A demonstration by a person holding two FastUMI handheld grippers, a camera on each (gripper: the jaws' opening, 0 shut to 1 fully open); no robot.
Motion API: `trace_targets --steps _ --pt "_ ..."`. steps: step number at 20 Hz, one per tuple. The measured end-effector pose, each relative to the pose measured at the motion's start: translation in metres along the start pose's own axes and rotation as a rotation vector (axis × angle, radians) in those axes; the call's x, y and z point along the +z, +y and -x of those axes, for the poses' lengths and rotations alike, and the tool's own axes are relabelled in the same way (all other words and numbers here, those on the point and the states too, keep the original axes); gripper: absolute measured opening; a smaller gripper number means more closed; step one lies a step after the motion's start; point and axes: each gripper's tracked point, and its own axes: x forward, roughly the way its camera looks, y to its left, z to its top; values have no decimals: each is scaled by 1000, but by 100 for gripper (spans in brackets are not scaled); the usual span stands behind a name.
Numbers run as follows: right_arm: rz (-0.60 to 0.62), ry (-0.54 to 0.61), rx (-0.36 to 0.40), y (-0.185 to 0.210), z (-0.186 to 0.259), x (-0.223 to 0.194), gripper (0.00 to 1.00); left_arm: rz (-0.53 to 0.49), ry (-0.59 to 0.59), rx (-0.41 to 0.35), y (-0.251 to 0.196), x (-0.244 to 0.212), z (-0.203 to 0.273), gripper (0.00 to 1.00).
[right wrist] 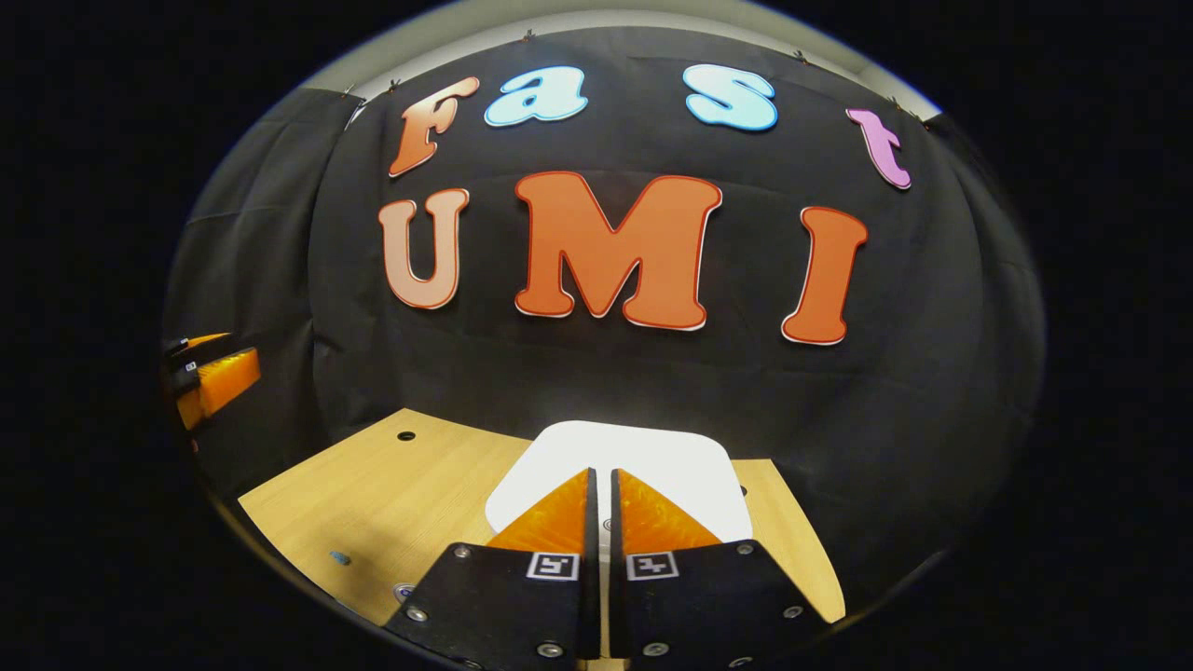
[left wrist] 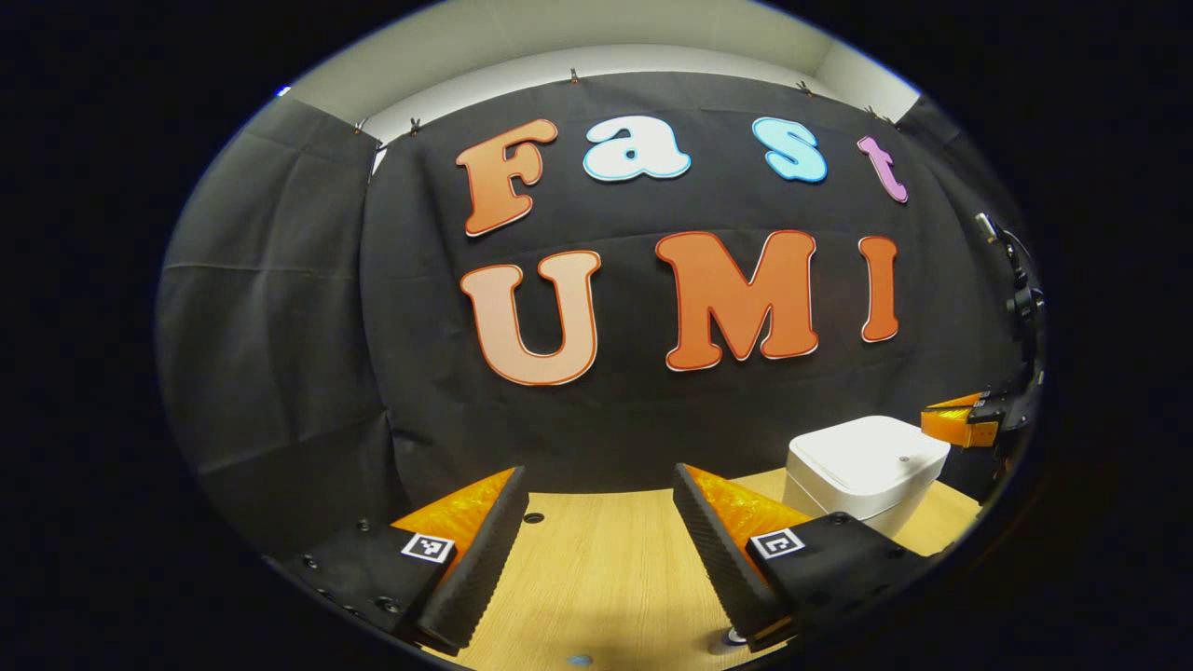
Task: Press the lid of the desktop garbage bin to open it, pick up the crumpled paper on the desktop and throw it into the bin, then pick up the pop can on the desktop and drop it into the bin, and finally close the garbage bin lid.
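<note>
1. Here, left hand-held gripper spread wide, fingers well apart, held above the bare wooden desk with nothing between them.
2. Off to its right on the desk, white bin, lid down and flat, small round mark near the lid's far edge.
3. Beyond the bin at the far right edge of the left gripper view, right hand-held gripper, seen from the side, over or just past the bin's far side; cannot tell contact from there.
4. In the right gripper view, right hand-held gripper pressed together, only a thin slit between the two fingers, gripping nothing.
5. Directly ahead and beneath those fingertips, the bin's white lid, closed; touching or just above, cannot tell.
6. Desk stretching left of the bin, with a small round hole near the back edge.
7. At the far left edge of that view, left hand-held gripper, well apart from the bin.
</note>
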Motion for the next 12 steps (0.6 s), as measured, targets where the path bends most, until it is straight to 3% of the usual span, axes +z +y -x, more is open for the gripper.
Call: trace_targets --steps 2,12 --pt "-18 22 36 4 -6 -8 1 -7 8 23 3 -2 2 99" --pt "-6 142 75 3 -34 -37 1 -9 81 125 14 -23 17 99"
